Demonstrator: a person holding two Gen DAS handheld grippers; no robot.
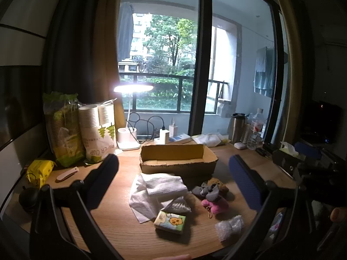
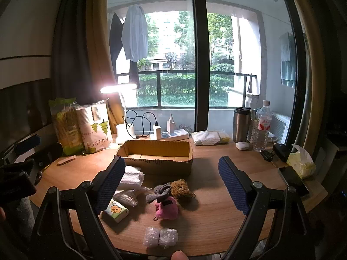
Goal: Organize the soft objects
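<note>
**Box still empty, all the soft stuff is still out on the desk**

So as far as I can tell this one hasn't really got going. The shallow brown cardboard box [image 2: 155, 155] sits open in the middle of the round wooden desk [image 2: 227, 173], and from both views the inside looks bare, nothing dropped in yet

Everything soft is lying in a loose cluster just in front of the box:
- a stack of white textured paper towels [image 1: 160, 186], right up against the box's front wall, with a loose sheet spread beside it
- a small folded white tissue wad [image 1: 179, 204]
- a little tissue pack with a cartoon print [image 1: 170, 222]
- a grey fabric bow [image 2: 158, 192] lying on a pink plush keychain [image 2: 167, 210]
- a brown scrubby sponge [image 2: 181, 187] touching the bow
- a crinkly clear bubble-wrap bundle [image 2: 160, 237], nearest the desk edge

Neither tool has anything. The left gripper [image 1: 173, 177] has its jaws spread wide above the towels, and the right gripper [image 2: 171, 184] is also spread wide, roughly framing the plush and sponge. No pad is touching any item

My guess is that the box is where it all goes, so basically every piece is left to do. Towels might be fiddly since the sheets are loose
</note>
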